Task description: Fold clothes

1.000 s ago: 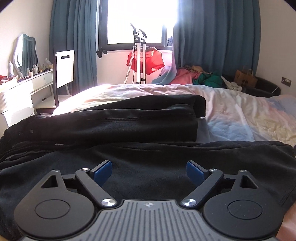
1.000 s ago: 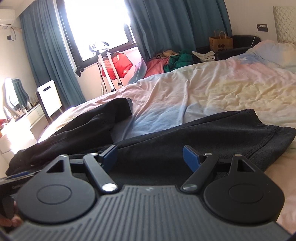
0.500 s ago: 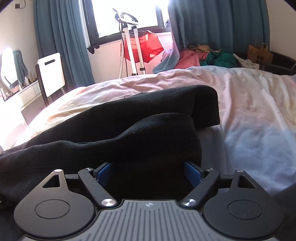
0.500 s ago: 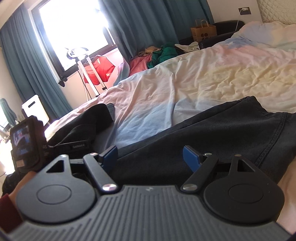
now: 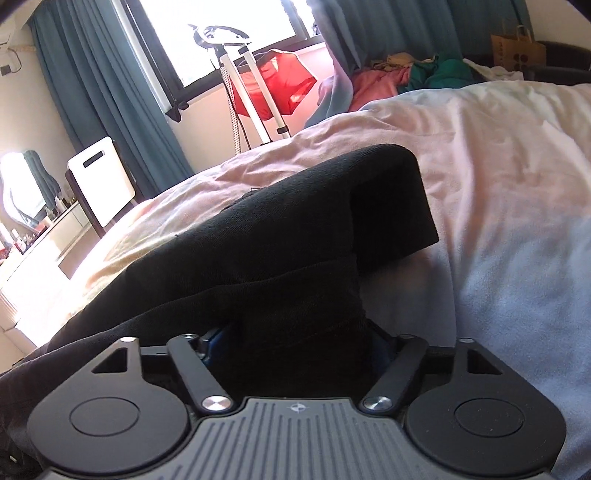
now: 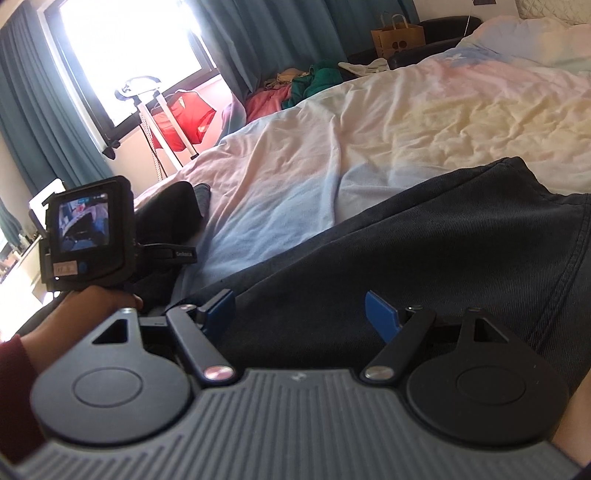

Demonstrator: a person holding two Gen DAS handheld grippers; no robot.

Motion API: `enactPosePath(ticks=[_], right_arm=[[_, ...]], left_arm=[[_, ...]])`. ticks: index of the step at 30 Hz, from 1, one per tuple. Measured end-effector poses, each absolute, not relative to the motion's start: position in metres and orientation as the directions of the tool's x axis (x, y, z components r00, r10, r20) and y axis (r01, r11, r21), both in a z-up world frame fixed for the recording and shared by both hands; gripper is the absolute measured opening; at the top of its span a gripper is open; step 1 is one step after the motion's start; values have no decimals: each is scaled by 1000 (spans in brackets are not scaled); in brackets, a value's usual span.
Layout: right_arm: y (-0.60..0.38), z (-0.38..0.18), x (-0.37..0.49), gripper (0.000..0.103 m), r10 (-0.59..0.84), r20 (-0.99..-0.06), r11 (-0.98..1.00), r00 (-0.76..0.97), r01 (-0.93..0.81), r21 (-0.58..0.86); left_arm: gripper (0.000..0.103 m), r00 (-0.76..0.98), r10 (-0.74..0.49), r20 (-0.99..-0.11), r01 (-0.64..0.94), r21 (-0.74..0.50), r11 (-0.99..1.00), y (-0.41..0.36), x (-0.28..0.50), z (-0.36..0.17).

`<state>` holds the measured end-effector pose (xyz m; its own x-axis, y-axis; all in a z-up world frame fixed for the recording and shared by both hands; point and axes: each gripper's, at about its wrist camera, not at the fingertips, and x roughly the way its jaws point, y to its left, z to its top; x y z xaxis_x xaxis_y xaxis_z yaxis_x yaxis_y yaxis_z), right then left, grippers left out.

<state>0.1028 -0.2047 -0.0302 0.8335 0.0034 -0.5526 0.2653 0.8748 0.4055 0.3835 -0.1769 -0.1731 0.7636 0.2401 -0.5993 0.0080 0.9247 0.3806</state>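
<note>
Dark trousers (image 5: 295, 229) lie on the bed sheet (image 5: 498, 166), one leg doubled back into a thick fold. My left gripper (image 5: 297, 345) has a bunch of that leg between its blue pads (image 5: 214, 343); the jaws are closing and the cloth fills the gap. In the right wrist view the left gripper's body with its small screen (image 6: 88, 236) is held by a hand in a dark red sleeve at the left. My right gripper (image 6: 299, 317) stands open low over the other part of the trousers (image 6: 443, 240), near a stitched edge (image 6: 569, 266).
A pile of pink and green clothes (image 5: 406, 74), a red bag (image 5: 280, 81) and a white stand (image 5: 251, 85) sit under the window beyond the bed. A paper bag (image 6: 397, 35) and a pillow (image 6: 535, 37) are at the far right, and a white chair (image 5: 99, 181) and dresser (image 5: 44, 243) at the left.
My left gripper has moved along the trouser leg to its folded end and narrowed its jaws around the cloth. The right gripper sank slightly, and the left hand came into its view.
</note>
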Motion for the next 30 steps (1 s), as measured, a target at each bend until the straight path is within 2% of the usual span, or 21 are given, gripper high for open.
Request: enactPosePath(ticks=[2, 5, 7, 9, 12, 16, 18, 21, 25, 26, 28, 30], right_arm=[[-204, -30, 103, 80, 2, -554, 876, 833, 266, 403], [-202, -30, 102, 80, 2, -553, 881, 833, 260, 395], [-201, -31, 102, 80, 2, -556, 883, 831, 259, 390], [-199, -33, 103, 81, 1, -562, 885, 827, 260, 385], [-196, -32, 102, 81, 4, -559, 892, 829, 249, 377], [-191, -30, 103, 80, 26, -547, 898, 837, 221, 381], [-188, -30, 104, 80, 40, -538, 900, 842, 204, 385], [-185, -30, 106, 80, 68, -525, 896, 848, 180, 405], [-179, -27, 107, 80, 120, -497, 893, 859, 126, 433], [-177, -26, 106, 80, 142, -488, 892, 861, 102, 440], [-172, -23, 104, 80, 193, -465, 885, 864, 51, 462], [-169, -20, 100, 80, 243, -445, 870, 862, 10, 494]], left_arm=[[41, 761, 200, -617, 21, 332, 943, -166, 383, -164], [26, 773, 146, -617, 22, 256, 966, -142, 380, -141], [24, 793, 106, -600, -5, 168, 986, -112, 381, -115], [23, 815, 118, -567, -64, 114, 991, -80, 382, -93], [23, 807, 196, -557, -217, 30, 976, -13, 391, -70], [23, 727, 280, -627, -368, -12, 930, 65, 402, -80], [24, 702, 253, -666, -380, -50, 924, 94, 399, -95], [34, 748, 200, -633, -372, -149, 916, 117, 379, -99], [71, 810, 182, -557, -332, -182, 925, 121, 342, -75], [77, 824, 173, -539, -315, -184, 931, 121, 329, -66], [83, 865, 115, -489, -241, -203, 949, 112, 287, -50], [84, 884, 81, -461, -192, -198, 961, 100, 244, -37]])
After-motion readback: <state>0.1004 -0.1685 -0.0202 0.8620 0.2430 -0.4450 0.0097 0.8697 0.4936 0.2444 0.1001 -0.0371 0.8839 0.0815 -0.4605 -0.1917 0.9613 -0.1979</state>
